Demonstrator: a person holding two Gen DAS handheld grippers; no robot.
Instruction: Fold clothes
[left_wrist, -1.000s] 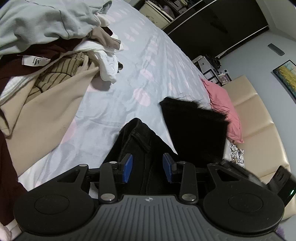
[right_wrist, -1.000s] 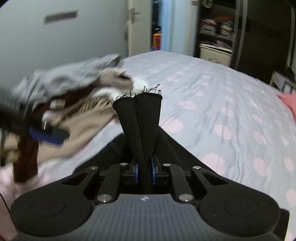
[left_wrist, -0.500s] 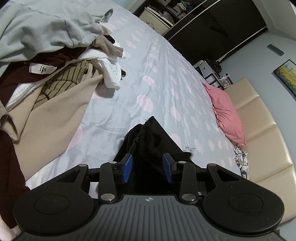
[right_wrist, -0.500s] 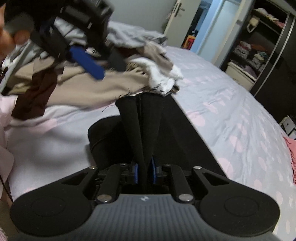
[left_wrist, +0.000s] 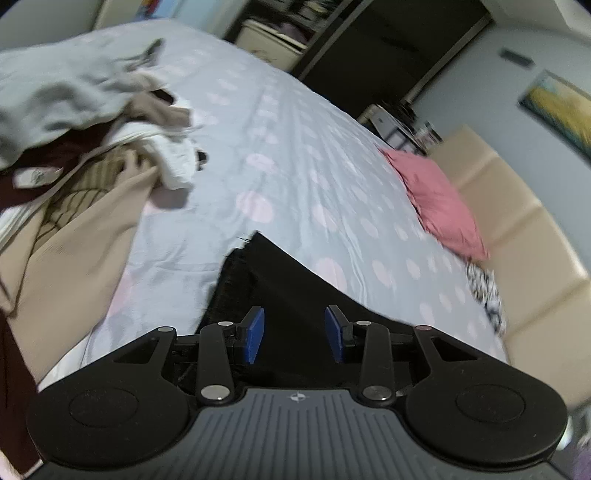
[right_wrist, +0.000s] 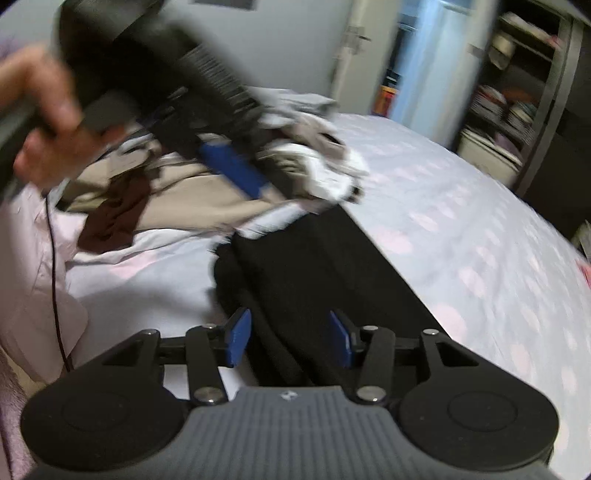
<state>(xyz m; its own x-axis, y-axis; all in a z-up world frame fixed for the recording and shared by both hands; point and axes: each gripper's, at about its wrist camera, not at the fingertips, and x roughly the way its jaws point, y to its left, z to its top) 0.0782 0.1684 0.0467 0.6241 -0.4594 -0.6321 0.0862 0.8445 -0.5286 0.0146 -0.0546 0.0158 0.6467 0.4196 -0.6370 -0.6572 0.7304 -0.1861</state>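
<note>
I can read no writing here. The one label in sight, a white tag (left_wrist: 35, 176) sewn into a dark maroon piece in the clothes pile (left_wrist: 85, 155), is too blurred to make out, and the small round emblem on my left gripper's housing gives no letters.

The black garment (right_wrist: 317, 266) lies on the bed (left_wrist: 295, 155) by its near edge, a long dark strip doubled on itself, with a frayed, fuzzy hem at its far end and a fold ridge running along its length. It is matte black, without print or pattern that I can see.

My right gripper (right_wrist: 290, 338) has its blue pads spread and opening; the black cloth lies between them, yet neither pad presses on it. My left gripper (left_wrist: 295, 332) stands with its pads apart above the same dark cloth, gripping nothing. From the right wrist view I see that left tool blurred at the upper left, a hand (right_wrist: 44, 122) wrapped around its handle.

The pile sits toward the bed's left side, just beyond the garment's frayed end. A pink pillow (left_wrist: 436, 203) lies at the right edge, beside the beige headboard (left_wrist: 524, 258).
</note>
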